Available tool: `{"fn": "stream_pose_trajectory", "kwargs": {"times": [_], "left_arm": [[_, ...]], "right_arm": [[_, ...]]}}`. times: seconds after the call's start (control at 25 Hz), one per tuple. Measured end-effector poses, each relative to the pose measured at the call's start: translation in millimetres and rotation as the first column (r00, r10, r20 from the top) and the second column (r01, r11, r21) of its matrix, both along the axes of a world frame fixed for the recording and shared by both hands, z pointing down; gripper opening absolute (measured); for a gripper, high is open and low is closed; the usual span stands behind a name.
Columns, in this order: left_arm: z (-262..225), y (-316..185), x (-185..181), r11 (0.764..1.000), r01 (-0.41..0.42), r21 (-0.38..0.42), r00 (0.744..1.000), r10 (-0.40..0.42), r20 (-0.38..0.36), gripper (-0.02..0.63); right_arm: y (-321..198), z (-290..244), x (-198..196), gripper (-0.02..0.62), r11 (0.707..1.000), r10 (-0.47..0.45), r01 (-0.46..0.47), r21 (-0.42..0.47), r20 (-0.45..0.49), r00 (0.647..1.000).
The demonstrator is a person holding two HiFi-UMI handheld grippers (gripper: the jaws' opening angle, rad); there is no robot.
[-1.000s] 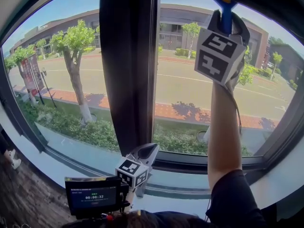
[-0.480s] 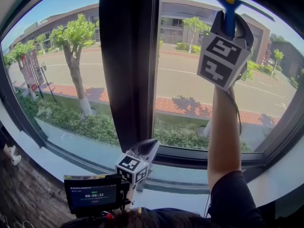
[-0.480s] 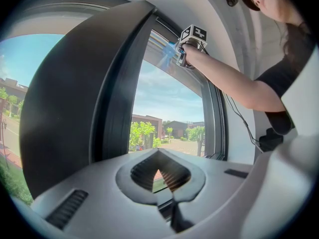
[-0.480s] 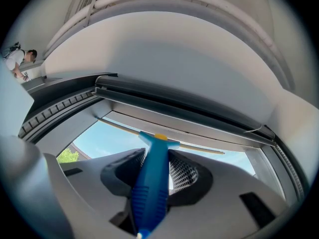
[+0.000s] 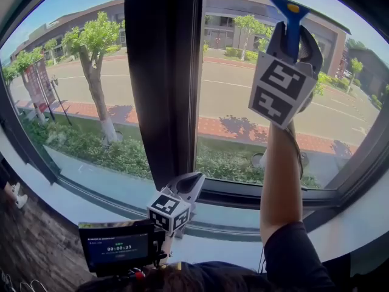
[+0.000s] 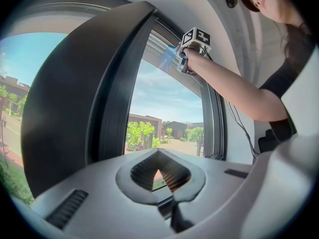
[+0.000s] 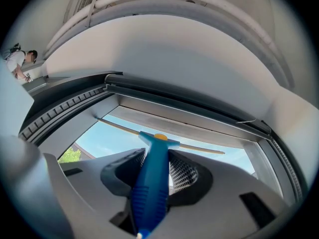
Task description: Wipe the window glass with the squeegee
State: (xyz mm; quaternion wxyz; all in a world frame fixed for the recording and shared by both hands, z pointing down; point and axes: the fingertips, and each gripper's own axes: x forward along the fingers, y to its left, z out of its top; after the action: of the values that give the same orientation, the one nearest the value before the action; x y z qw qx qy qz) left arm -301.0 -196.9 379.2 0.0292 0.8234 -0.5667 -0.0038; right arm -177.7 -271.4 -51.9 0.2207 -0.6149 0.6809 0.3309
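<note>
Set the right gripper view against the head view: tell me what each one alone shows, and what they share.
Right gripper view only: the blade of the squeegee spanning the top of the window glass, just under the upper frame. Head view only: the left gripper low by the sill, a timer screen, the street trees. Both: the right gripper shut on the squeegee's blue handle.
</note>
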Motion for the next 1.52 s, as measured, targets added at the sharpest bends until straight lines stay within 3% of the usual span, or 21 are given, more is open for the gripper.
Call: {"fn": "stream_pose_trajectory", "kwargs": {"times": [1.52], "left_arm": [[2.5, 3.4, 4.9, 0.999, -0.02, -0.04, 0.999, 0.021, 0.024, 0.002]], "right_arm": [[-16.6, 139.8, -3.2, 0.143, 0.989, -0.011, -0.002, -0.145, -0.085, 0.996]]}}
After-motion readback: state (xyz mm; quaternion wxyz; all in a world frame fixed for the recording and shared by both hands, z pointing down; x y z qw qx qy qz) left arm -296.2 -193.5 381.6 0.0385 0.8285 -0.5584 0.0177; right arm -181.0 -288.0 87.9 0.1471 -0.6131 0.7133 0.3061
